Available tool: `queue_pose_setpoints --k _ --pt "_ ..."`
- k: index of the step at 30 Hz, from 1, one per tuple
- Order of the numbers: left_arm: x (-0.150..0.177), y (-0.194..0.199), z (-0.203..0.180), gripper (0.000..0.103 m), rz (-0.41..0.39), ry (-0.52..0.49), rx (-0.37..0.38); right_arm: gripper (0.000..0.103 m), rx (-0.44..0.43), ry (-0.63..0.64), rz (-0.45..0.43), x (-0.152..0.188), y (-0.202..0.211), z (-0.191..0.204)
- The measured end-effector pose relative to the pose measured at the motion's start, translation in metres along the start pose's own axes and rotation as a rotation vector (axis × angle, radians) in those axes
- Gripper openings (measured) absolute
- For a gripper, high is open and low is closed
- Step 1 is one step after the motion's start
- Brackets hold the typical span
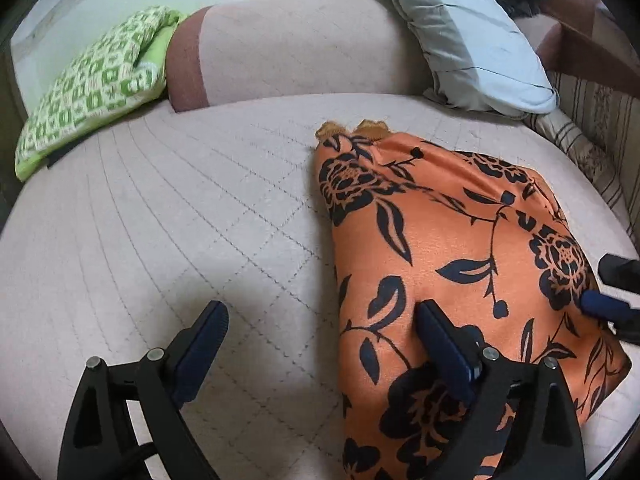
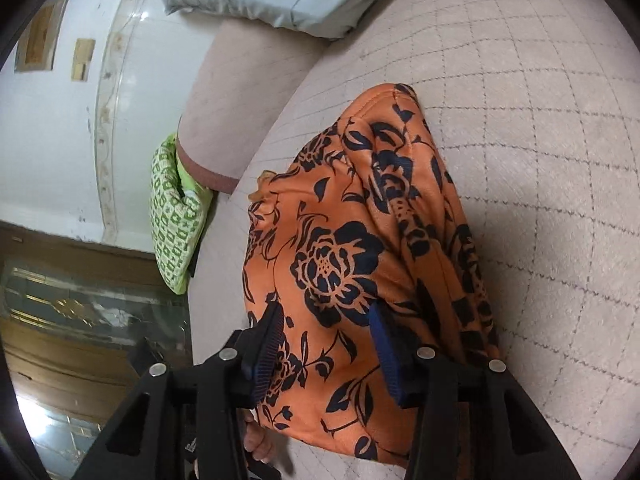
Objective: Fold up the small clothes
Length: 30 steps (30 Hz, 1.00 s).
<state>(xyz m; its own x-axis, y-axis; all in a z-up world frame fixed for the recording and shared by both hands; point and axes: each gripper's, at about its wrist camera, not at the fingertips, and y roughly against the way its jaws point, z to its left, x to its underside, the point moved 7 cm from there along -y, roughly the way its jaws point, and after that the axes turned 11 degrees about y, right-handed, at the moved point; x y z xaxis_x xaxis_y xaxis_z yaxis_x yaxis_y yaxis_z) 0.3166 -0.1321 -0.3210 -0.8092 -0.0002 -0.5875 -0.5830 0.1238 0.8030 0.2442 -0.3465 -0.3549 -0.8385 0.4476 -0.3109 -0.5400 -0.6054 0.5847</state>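
An orange garment with black flowers (image 1: 440, 240) lies folded on the quilted beige seat (image 1: 180, 220), right of centre in the left wrist view. My left gripper (image 1: 322, 320) stands wide open over its left edge. One finger (image 1: 436, 328) is over the cloth and the other is over bare seat. My right gripper (image 1: 604, 286) shows at the garment's right edge. In the right wrist view the garment (image 2: 340, 248) fills the middle and my right gripper (image 2: 326, 320) hovers over its near part. Its jaws are apart, with cloth beneath them and no pad pressing on it.
A green patterned cushion (image 1: 88, 92) leans at the seat's far left by the padded backrest (image 1: 296, 48). A pale blue pillow (image 1: 476, 36) rests at the back right, above striped fabric (image 1: 592, 148). Beyond the seat's edge stands a glass table (image 2: 80, 312). A person's fingers (image 2: 256, 440) show under the right gripper.
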Motion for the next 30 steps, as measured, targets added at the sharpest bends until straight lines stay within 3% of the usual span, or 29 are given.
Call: queue_pose_setpoints --k 4,9,12,22,30 --pt "-0.004 0.022 -0.007 0.095 -0.075 -0.018 -0.006 0.052 -0.041 0.064 -0.085 -0.01 0.016 0.023" --pt "-0.011 0.048 -0.01 0.095 -0.131 -0.007 0.009 0.053 0.043 0.176 -0.196 -0.014 0.034 0.043" --pt "-0.015 0.061 -0.009 0.095 -0.166 -0.001 0.008 0.053 0.076 0.212 -0.205 -0.011 0.034 0.052" --pt "-0.006 0.079 0.007 0.095 -0.173 0.047 0.022 0.053 0.114 0.305 -0.194 0.017 0.033 0.067" --pt "0.001 0.087 0.008 0.095 -0.182 0.046 0.024 0.054 0.122 0.326 -0.26 0.025 0.051 0.072"
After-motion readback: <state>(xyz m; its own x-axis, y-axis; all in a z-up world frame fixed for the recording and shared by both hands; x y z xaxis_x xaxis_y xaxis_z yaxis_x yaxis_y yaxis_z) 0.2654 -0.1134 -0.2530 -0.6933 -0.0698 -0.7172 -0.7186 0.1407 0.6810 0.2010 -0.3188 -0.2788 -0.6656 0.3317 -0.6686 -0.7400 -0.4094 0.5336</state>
